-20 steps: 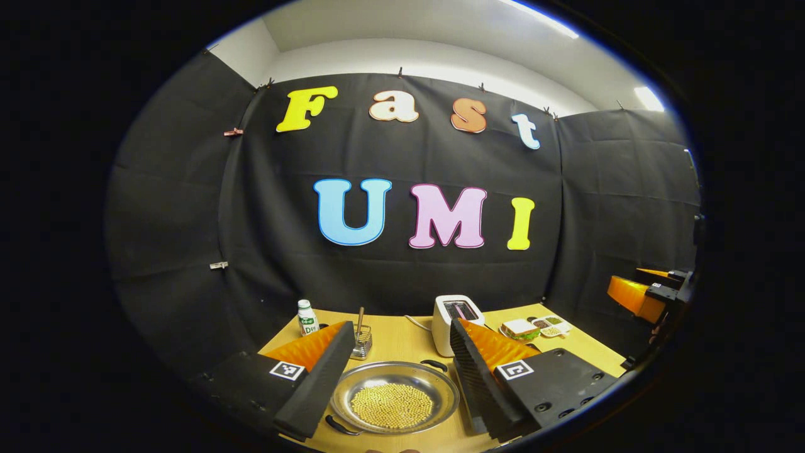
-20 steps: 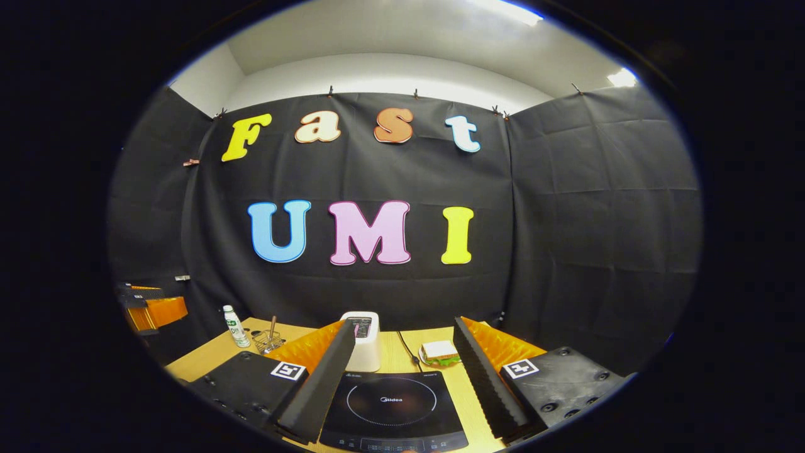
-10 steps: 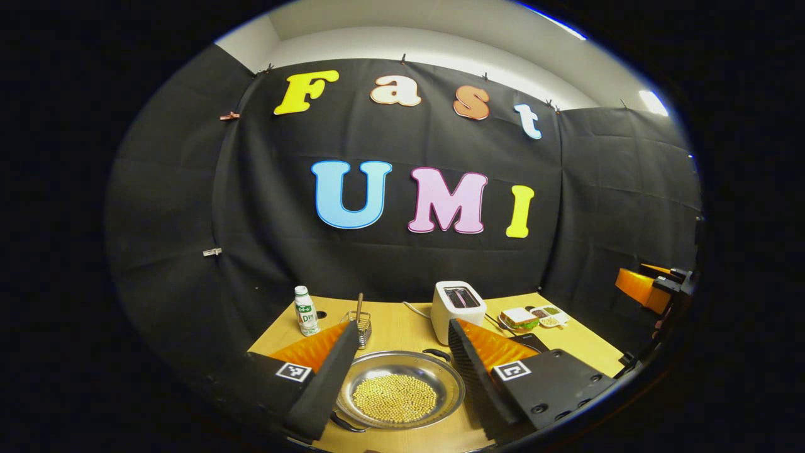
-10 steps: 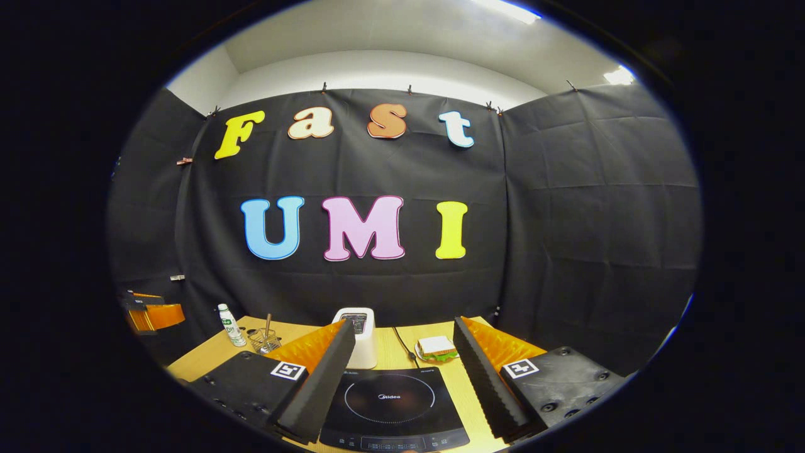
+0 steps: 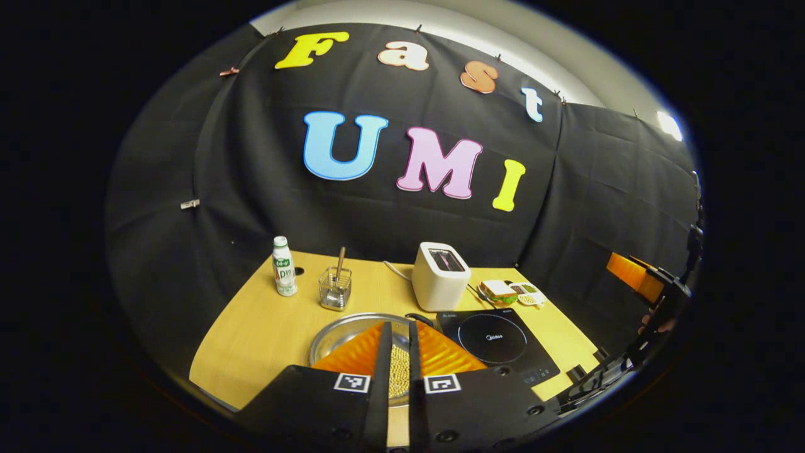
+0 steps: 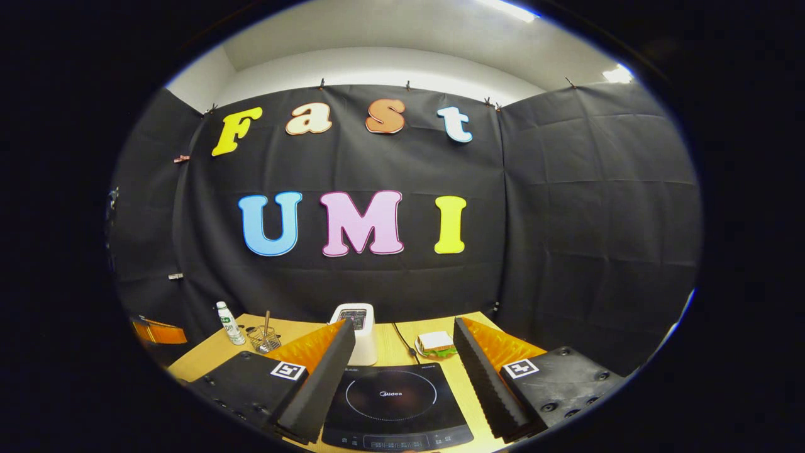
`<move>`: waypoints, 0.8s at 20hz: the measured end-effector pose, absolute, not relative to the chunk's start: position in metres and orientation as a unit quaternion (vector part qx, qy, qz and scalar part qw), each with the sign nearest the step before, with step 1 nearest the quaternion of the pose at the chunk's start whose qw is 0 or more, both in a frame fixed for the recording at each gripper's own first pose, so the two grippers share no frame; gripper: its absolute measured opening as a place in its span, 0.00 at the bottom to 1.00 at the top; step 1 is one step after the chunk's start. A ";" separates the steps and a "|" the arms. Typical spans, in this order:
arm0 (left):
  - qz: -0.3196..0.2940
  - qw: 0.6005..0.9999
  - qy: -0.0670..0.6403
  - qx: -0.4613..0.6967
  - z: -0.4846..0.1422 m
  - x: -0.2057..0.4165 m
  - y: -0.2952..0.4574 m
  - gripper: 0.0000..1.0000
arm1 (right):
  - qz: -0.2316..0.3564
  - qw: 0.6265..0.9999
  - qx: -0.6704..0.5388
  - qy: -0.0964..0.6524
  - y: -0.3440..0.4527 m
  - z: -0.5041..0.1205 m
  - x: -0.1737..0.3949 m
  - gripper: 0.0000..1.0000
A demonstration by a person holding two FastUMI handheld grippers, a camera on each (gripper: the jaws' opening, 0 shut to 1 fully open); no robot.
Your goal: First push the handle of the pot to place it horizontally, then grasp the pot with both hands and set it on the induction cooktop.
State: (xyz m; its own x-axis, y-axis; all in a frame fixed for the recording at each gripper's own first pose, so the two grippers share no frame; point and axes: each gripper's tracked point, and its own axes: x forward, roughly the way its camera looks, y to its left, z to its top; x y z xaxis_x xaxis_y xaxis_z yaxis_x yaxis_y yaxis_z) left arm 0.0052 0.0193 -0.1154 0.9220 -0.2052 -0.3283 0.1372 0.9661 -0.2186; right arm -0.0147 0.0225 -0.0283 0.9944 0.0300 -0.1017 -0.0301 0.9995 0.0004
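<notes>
The steel pot (image 5: 336, 332), a shallow pan holding yellow beans (image 5: 398, 372), sits on the wooden table just left of the black induction cooktop (image 5: 497, 340). One black pot handle (image 5: 419, 318) points toward the toaster. My left gripper (image 5: 400, 326) hovers above the pot, shut with only a thin slit between its fingers and nothing in them. In the right gripper view, my right gripper (image 6: 404, 324) stands open above the cooktop (image 6: 393, 399), its fingers to either side of the cooking ring. The orange of the left gripper (image 6: 157, 331) shows at the far left there.
Behind the pot and cooktop stand a white toaster (image 5: 440, 277), a wire basket with a utensil (image 5: 334, 288), a small bottle (image 5: 284, 267) and a sandwich plate (image 5: 500, 290) with a small divided tray. The right gripper (image 5: 635, 280) shows at the right edge. Black cloth walls close in the table.
My left gripper's fingers have closed from wide open to nearly touching, and it has risen and tipped down, bringing more of the table and the cooktop into view. The right gripper has barely moved.
</notes>
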 end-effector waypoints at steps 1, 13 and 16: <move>-0.090 0.973 0.188 -0.096 -0.124 0.003 0.022 0.13 | 0.015 0.998 -0.002 0.054 0.023 -0.031 -0.016 0.98; -0.113 0.940 0.310 -0.092 -0.237 -0.016 0.041 0.05 | -0.008 0.996 0.009 0.085 0.017 -0.058 -0.024 0.98; -0.122 0.927 0.341 -0.100 -0.263 -0.021 0.040 0.05 | -0.014 0.995 0.006 0.098 0.013 -0.067 -0.028 0.98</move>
